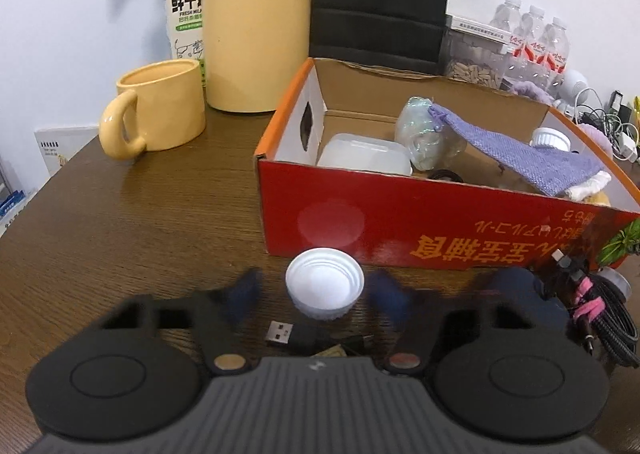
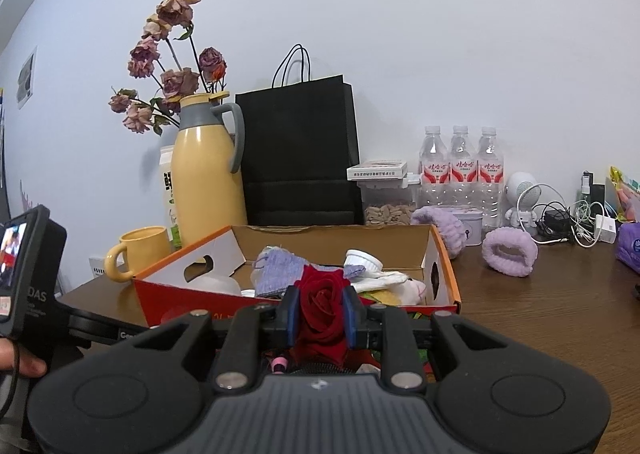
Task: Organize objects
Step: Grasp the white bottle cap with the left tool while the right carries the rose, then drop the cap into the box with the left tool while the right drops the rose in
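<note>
Red rose (image 2: pixel 322 308), its layered petals opening toward the camera, sits clamped between the blue pads of the right gripper (image 2: pixel 320 312) just before the red cardboard box (image 2: pixel 180 296); its stem is hidden. On the wooden table (image 1: pixel 140 214), the left gripper (image 1: pixel 316 294) straddles an upturned white cap (image 1: pixel 324 282), blurred jaws apart, not touching.

Box (image 1: pixel 400 230): red exterior, orange lettering, orange rim. Cap (image 1: pixel 324 282): white. Pouch (image 1: pixel 516 150): lavender knit. Rose (image 2: pixel 322 306): dark red. Mug (image 1: pixel 160 110) and flask (image 1: pixel 256 22): pale yellow. Surface (image 1: pixel 140 222): dark brown woodgrain.
</note>
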Demonstrator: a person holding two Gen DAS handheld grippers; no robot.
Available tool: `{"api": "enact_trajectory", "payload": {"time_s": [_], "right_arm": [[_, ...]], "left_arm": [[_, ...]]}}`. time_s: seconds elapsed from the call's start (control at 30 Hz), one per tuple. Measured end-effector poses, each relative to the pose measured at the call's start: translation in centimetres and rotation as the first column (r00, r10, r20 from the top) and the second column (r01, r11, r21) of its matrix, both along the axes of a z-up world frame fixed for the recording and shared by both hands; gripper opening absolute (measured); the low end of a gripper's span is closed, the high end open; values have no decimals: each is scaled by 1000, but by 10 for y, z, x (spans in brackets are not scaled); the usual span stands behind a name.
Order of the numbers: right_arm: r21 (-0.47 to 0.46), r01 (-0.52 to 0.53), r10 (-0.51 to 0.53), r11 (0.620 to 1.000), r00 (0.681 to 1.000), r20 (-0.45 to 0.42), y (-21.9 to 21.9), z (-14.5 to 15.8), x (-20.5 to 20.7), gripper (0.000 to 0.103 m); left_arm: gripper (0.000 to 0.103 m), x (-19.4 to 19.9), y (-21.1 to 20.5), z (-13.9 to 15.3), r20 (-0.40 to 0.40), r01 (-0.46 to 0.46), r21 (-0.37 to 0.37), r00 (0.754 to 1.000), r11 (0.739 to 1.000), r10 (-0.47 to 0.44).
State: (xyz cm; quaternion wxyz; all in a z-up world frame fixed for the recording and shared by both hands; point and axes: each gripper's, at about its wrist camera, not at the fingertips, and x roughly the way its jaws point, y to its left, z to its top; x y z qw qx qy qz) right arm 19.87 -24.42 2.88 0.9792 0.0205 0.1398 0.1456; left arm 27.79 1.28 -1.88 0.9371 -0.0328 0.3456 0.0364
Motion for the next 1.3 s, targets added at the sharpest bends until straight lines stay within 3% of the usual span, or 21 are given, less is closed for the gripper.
{"api": "enact_trajectory", "payload": {"time_s": [0.33,0.63,0.93,1.3], "right_arm": [[-13,-1,1,1000,1000,8,3,-1,-2,21],[2,-22,22,1000,998,58,4,20,-1,21],[-41,-42,47,998,992,116,20,56,46,21],[-85,-51,53,995,998,18,36,32,126,21]], "left_arm": [[40,-24,4,14,95,-21,-19,995,1000,22],[41,-49,-9,62,245,56,-43,969,998,-44],[41,-5,-34,100,341,81,-13,937,997,-72],[41,67,-32,76,278,103,-18,956,995,-94]]}}
